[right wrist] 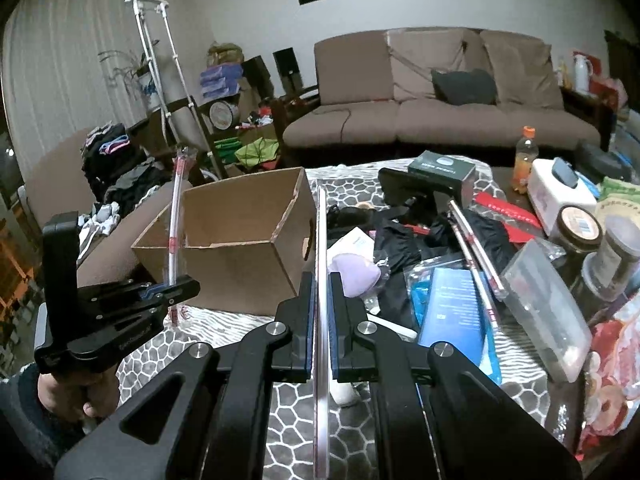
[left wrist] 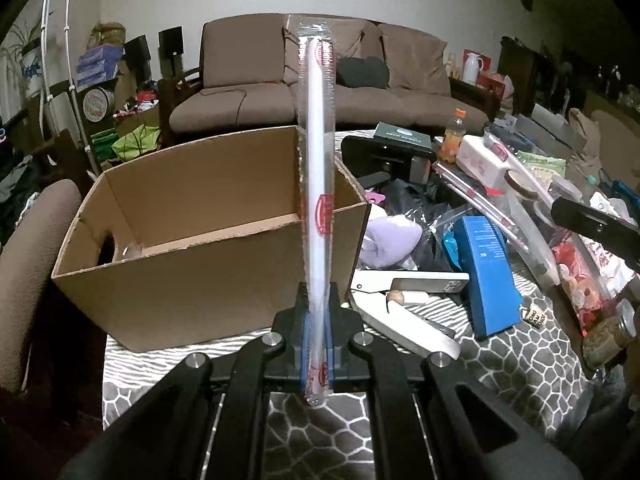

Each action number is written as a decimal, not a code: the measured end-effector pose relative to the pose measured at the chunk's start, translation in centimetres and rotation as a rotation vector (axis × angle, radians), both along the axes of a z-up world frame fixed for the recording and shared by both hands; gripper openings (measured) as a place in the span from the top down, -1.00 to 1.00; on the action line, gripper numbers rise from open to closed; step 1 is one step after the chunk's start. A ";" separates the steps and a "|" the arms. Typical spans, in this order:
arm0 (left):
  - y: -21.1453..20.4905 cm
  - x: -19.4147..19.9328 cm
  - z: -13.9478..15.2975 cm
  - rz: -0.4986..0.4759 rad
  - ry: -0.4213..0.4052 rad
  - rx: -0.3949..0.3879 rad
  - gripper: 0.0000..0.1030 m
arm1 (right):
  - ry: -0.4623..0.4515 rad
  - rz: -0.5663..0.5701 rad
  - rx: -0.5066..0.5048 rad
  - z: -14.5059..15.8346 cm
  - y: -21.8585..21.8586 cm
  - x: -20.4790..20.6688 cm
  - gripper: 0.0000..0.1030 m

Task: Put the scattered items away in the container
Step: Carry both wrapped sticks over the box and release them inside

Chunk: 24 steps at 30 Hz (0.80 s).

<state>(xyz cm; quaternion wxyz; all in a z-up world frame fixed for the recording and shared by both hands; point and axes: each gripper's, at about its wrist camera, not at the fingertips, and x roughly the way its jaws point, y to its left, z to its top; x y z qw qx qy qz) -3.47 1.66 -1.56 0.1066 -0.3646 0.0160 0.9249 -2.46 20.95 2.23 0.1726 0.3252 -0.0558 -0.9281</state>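
Note:
My left gripper (left wrist: 317, 320) is shut on a long white straw in a clear wrapper with red print (left wrist: 317, 160), held upright in front of the open cardboard box (left wrist: 192, 280). In the right wrist view the left gripper (right wrist: 170, 286) holds that wrapped straw (right wrist: 175, 216) at the box's (right wrist: 240, 264) near left corner. My right gripper (right wrist: 320, 320) is shut on a thin flat silvery strip (right wrist: 321, 280) that stands edge-on between its jaws, just right of the box. The box looks nearly empty.
Right of the box the patterned table (right wrist: 304, 412) holds a purple cloth (right wrist: 354, 274), a blue box (right wrist: 456, 312), more wrapped straws (right wrist: 476, 256), a clear plastic case (right wrist: 548, 308), jars (right wrist: 580, 224), an orange bottle (right wrist: 524, 160) and a white stapler-like tool (left wrist: 408, 312). A brown sofa (right wrist: 440, 120) stands behind.

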 end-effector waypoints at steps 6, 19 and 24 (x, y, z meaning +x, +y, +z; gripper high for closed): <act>-0.9 -0.8 0.5 0.014 -0.001 0.015 0.89 | -0.010 0.038 -0.033 -0.3 -1.0 -1.0 0.88; -5.2 -4.3 2.4 0.050 -0.009 0.008 0.89 | -0.046 0.137 -0.161 0.1 -2.4 -4.4 0.88; -7.2 -6.0 3.2 0.060 -0.016 0.003 0.89 | -0.040 0.157 -0.129 0.8 -4.0 -6.1 0.88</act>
